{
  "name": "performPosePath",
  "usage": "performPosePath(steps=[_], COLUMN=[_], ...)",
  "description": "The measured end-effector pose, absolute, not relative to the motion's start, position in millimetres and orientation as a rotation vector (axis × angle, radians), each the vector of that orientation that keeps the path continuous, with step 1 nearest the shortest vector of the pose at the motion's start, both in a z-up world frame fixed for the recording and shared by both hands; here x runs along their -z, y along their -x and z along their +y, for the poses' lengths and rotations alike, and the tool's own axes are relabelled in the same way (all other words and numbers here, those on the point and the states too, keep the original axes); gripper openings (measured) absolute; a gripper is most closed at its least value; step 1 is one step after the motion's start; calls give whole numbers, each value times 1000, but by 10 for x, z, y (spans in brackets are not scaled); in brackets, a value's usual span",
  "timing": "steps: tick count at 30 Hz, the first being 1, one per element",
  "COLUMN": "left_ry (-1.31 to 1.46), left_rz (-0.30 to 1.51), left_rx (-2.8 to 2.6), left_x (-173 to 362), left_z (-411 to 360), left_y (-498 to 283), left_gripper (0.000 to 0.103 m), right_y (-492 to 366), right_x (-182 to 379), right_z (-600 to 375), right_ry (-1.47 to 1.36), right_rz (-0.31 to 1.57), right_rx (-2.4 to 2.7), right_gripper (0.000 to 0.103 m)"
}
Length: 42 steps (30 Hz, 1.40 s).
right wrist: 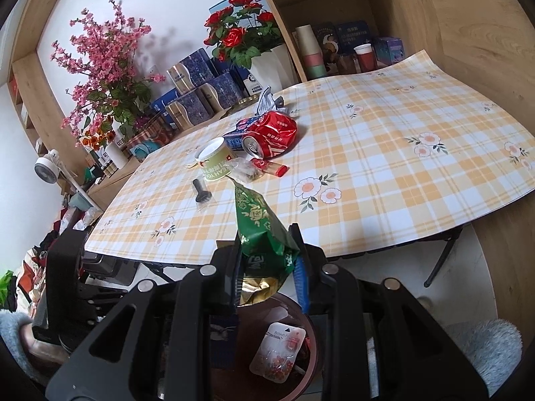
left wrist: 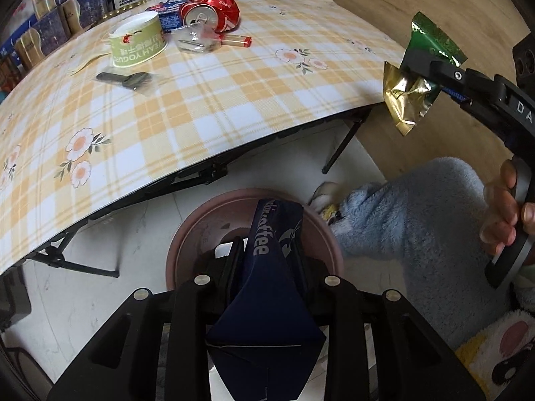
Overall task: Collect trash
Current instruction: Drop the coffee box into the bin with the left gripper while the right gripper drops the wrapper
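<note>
My left gripper [left wrist: 267,250] is shut on a dark blue coffee carton [left wrist: 267,300] and holds it over the brown bin [left wrist: 187,234] on the floor. My right gripper [right wrist: 267,260] is shut on a green and gold foil packet [right wrist: 260,230], held above the same bin [right wrist: 311,367]; the packet also shows in the left wrist view [left wrist: 424,67]. On the checked table [left wrist: 234,107] lie a crushed red can [left wrist: 214,11], a green yogurt cup [left wrist: 137,41], a clear wrapper [left wrist: 195,40], a red lighter [left wrist: 235,39] and a black item in plastic [left wrist: 123,78].
A white packet [right wrist: 279,351] lies inside the bin. Boxes, tins and flower pots [right wrist: 110,77] stand behind the table. Wooden shelves [right wrist: 334,16] rise at the back right. The table's folding legs [left wrist: 341,147] stand near the bin. The person's blue fleece sleeve [left wrist: 418,207] is right of it.
</note>
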<state>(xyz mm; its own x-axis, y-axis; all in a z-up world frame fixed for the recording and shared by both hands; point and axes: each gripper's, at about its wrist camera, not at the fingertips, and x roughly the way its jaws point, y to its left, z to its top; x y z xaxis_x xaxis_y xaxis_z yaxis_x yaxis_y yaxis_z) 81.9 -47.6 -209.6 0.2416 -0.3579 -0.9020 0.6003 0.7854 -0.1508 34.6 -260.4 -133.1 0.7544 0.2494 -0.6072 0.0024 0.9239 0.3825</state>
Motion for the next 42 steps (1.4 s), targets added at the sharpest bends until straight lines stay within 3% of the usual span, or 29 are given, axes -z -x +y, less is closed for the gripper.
performPosePath(steps=[4, 6, 9, 14, 25, 33, 42], left_ry=[-241, -233, -200, -48, -2, 94, 98], left_rz=[1111, 1092, 1026, 895, 677, 728, 731], left_rx=[653, 643, 608, 526, 336, 292, 322], left_x=[2042, 1983, 1813, 1493, 1329, 1748, 1810], left_z=[-491, -469, -383, -59, 463, 682, 686], left_y=[-842, -867, -885, -888, -551, -435, -433], left_gripper=[42, 58, 74, 90, 97, 97, 97], right_y=[-357, -362, -367, -373, -392, -372, -361], right_x=[1359, 1371, 1380, 1423, 1660, 1800, 1939], right_z=[-2583, -2572, -2553, -2504, -2188, -1811, -1542], right_ry=[-371, -368, -363, -359, -290, -183, -97], right_rz=[719, 725, 730, 749, 863, 962, 1037], right_rx=[-136, -136, -139, -148, -194, -228, -236], right_gripper=[28, 28, 28, 28, 28, 28, 30])
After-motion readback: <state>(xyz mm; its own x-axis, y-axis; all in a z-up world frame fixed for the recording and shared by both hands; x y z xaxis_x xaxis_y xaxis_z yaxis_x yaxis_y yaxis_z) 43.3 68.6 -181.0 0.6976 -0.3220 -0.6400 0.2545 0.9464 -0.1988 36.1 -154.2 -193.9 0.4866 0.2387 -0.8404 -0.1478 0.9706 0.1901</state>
